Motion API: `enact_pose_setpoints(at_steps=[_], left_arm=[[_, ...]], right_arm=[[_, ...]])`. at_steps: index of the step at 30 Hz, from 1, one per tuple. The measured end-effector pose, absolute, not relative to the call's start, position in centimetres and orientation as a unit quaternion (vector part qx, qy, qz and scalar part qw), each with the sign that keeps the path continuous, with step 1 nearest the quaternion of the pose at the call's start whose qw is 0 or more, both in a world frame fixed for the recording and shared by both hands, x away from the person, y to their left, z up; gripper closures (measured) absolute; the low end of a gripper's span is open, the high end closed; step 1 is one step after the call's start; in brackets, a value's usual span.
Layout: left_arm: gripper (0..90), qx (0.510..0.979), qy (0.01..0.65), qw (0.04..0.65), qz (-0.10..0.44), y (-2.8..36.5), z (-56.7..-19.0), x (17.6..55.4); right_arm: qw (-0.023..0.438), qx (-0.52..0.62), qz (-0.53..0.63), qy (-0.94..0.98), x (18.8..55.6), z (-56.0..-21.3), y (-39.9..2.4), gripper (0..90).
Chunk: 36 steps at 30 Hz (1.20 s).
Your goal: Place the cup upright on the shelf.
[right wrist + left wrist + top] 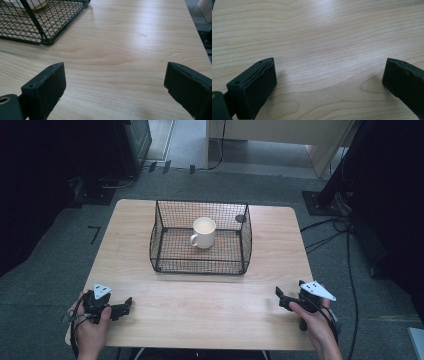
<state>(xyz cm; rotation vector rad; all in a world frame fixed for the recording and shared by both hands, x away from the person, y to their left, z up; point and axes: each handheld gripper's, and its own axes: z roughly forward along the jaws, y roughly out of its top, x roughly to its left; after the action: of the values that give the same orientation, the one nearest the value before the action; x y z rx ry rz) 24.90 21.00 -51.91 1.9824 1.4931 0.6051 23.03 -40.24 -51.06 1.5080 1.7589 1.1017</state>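
Grey carpeted floor [45, 265], cables trailing at rt, dark equipment stands along both sides, pale wood furniture at back. Light wood-grain table [200, 305] in centre, rounded corners.

Black wire-mesh basket [165, 255] on far half of table, approx. centred; open top, sides flaring slightly outward, mesh floor w/ wood showing through. Inside, white mug [205, 232]: upright, plain glazed, handle toward cam-left, interior pale cream. Stands toward back of basket, apart from the walls. Small dark round spot on far rt basket wall, too small to identify.

Left gripper [127, 306] near front-left table edge, held in left hand [92, 330], jaws aimed toward table centre. Grey three-cornered plate on top. In left gripper view [329, 72]: jaws spread wide, bare tabletop between, nothing gripped.

Right gripper [281, 298] near front-right edge, held in right hand [315, 322], jaws aimed left/inward. In right gripper view [115, 77]: jaws likewise wide apart, nothing held; basket corner at upper left w/ sliver of white mug behind mesh. Both grippers well apart from basket.
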Motion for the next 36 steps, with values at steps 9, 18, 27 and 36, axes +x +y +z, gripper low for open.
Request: enact_pose_setpoints(at_steps=[9, 18, 27, 36], left_arm=[[0.0, 0.743, 0.559, 0.289, 0.227, 21.0, -51.9, 24.9], [0.0, 0.743, 0.56, 0.289, 0.227, 21.0, -51.9, 24.9], [0.0, 0.743, 0.56, 0.29, 0.227, 21.0, -51.9, 24.9], [0.0, 0.743, 0.56, 0.29, 0.227, 21.0, -51.9, 24.9]], right_arm=[[0.277, 0.578, 0.385, 0.663, 22.4, -51.9, -41.3, 3.8], [0.27, 0.59, 0.372, 0.664, 21.7, -52.2, -42.3, 3.8], [0.26, 0.577, 0.328, 0.702, 21.0, -52.4, -42.6, 3.9], [0.235, 0.577, 0.314, 0.716, 20.8, -52.6, -42.4, 4.4]])
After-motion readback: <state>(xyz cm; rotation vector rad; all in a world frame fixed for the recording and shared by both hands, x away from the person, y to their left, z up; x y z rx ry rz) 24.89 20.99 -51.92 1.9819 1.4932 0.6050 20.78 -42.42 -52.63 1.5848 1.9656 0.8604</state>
